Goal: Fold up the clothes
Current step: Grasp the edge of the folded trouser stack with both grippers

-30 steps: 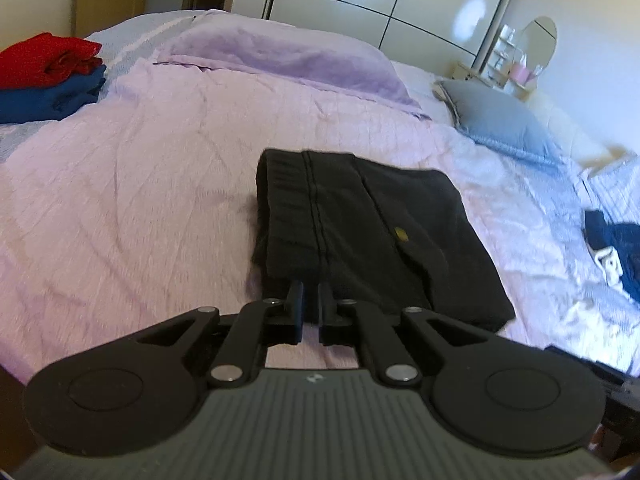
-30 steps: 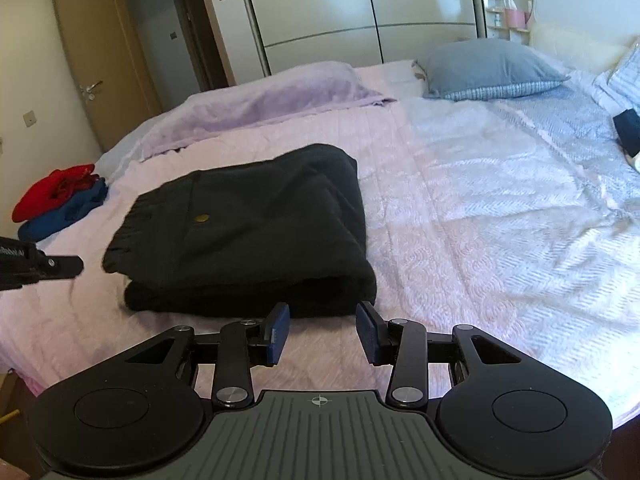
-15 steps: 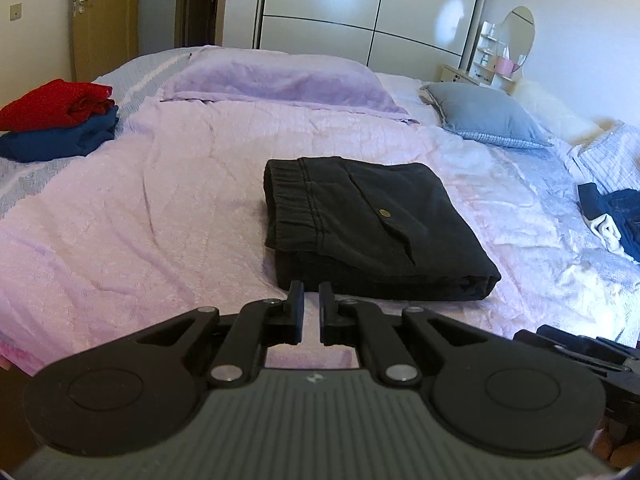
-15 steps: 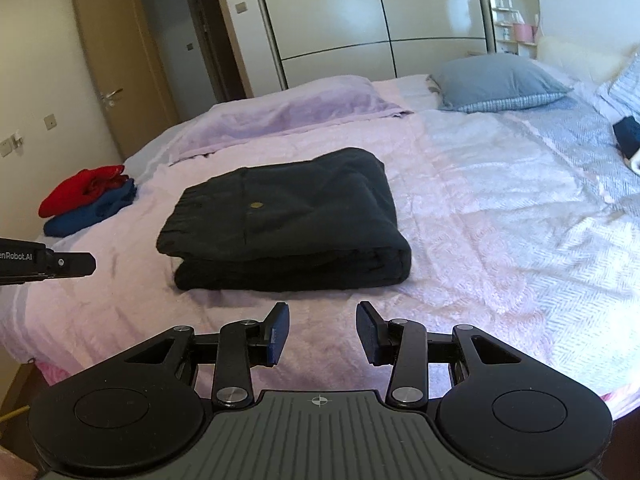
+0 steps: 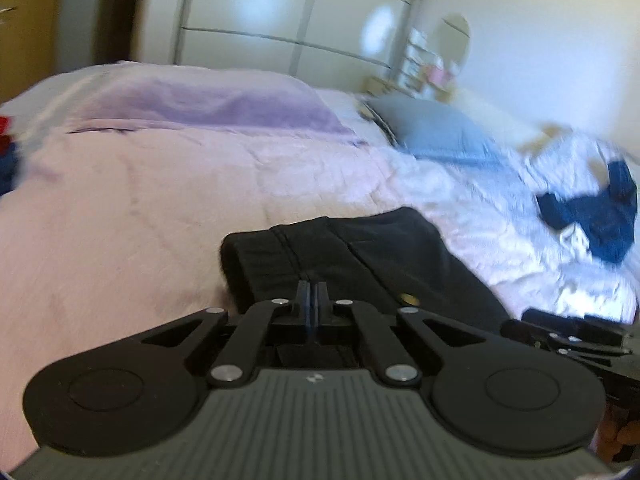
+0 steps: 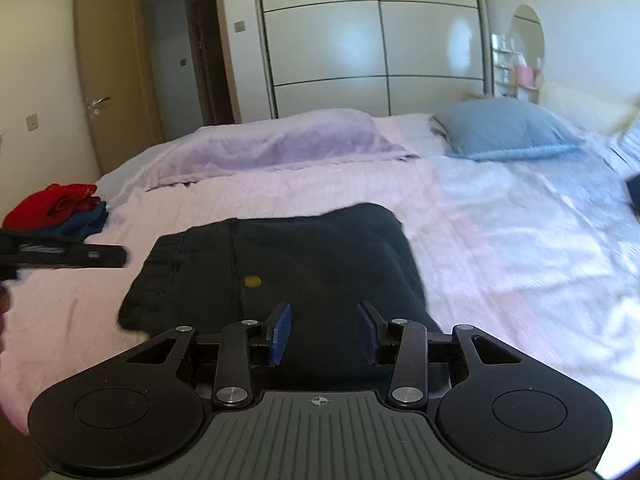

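Observation:
Folded black trousers [image 5: 360, 256] with a brass button lie on the pink bedspread [image 5: 140, 200]; they also show in the right wrist view [image 6: 300, 260]. My left gripper [image 5: 312, 294] is shut and empty, its tips over the trousers' near left edge. My right gripper [image 6: 324, 332] is open, its blue-padded fingers [image 6: 280, 332] over the trousers' near edge with nothing between them. The left gripper also shows from the side in the right wrist view [image 6: 72, 256].
A red and blue folded stack [image 6: 60, 212] sits at the bed's left edge. A purple pillow [image 6: 280, 144] and a blue pillow [image 6: 504, 128] lie at the head. Loose dark blue clothes [image 5: 596, 216] lie on the right. A wardrobe and door stand behind.
Both grippers have moved forward and down from in front of the trousers to over their near edge. The left stays shut, the right open. The trousers have not moved.

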Tool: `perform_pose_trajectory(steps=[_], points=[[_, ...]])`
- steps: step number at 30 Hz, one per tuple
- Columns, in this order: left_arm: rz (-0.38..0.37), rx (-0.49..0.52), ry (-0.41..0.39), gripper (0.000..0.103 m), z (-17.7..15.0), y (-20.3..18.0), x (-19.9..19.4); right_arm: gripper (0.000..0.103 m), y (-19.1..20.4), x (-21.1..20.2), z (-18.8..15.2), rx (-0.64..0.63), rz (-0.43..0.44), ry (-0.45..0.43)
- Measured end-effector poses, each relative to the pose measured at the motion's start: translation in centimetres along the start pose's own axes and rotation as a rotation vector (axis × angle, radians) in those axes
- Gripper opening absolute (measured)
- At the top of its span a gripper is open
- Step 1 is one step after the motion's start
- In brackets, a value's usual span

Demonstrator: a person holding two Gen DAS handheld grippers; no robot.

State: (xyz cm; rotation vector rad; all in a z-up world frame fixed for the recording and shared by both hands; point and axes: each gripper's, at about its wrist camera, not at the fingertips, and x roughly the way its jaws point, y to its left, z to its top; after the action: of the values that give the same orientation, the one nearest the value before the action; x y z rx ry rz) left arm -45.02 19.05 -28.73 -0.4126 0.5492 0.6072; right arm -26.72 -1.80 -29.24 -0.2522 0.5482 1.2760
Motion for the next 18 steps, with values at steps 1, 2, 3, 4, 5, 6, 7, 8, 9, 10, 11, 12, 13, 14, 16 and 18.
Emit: perform_pose_trajectory(steps=[1,2,3,4,5,6,7,8,9,10,11,12,13,14,16,18], points=[[-0.010,0.016,0.042,0.000,0.1,0.7,1.9,0.041,0.2,1.6,-0.3,-0.003,-0.007,0.029],[-0.019,0.029,0.091,0.000,0.0,1.3,3.8,0.041,0.3,3.1,-0.8,0.004,-0.014,0.075],[-0.034,0.023,0.127,0.000,-0.1,1.9,5.1,0.041,0.3,4.5,-1.4,0.018,-0.022,0.127],[-0.046,0.014,0.148,0.000,-0.2,2.3,5.5,0.041,0.3,5.5,-1.7,0.030,-0.030,0.170],[-0.056,0.006,0.165,0.001,-0.3,2.7,5.8,0.041,0.3,5.8,-1.4,0.037,-0.036,0.196],[-0.052,0.017,0.185,0.001,-0.1,2.7,5.8,0.041,0.3,6.1,-1.0,0.044,-0.042,0.222],[-0.033,0.032,0.211,0.001,0.2,2.5,5.8,0.041,0.3,6.5,-0.7,0.051,-0.049,0.248],[-0.010,0.036,0.243,0.001,0.6,2.2,5.9,0.041,0.2,6.9,-0.2,0.057,-0.054,0.280],[0.009,0.035,0.280,0.001,1.0,1.9,6.1,0.041,0.2,7.5,0.5,0.062,-0.058,0.324],[0.024,0.036,0.319,0.001,1.6,1.8,6.4,0.041,0.1,8.0,1.2,0.071,-0.062,0.369],[0.037,0.032,0.364,0.001,2.3,1.5,6.7,0.041,0.0,8.5,1.9,0.088,-0.066,0.415],[0.050,0.026,0.411,0.001,3.2,1.2,7.1,0.041,-0.2,9.0,2.7,0.105,-0.071,0.461],[0.063,0.021,0.467,0.000,4.3,0.9,7.3,0.041,-0.4,9.2,3.5,0.133,-0.073,0.500],[0.068,0.027,0.512,0.000,5.6,0.4,7.3,0.041,-0.9,9.1,4.6,0.180,-0.074,0.527],[0.048,0.072,0.539,0.000,8.4,-0.8,6.7,0.041,-1.8,8.6,6.6,0.281,-0.076,0.567],[0.019,0.116,0.542,0.002,10.9,-1.8,6.2,0.041,-3.3,7.4,8.3,0.410,-0.083,0.553]])
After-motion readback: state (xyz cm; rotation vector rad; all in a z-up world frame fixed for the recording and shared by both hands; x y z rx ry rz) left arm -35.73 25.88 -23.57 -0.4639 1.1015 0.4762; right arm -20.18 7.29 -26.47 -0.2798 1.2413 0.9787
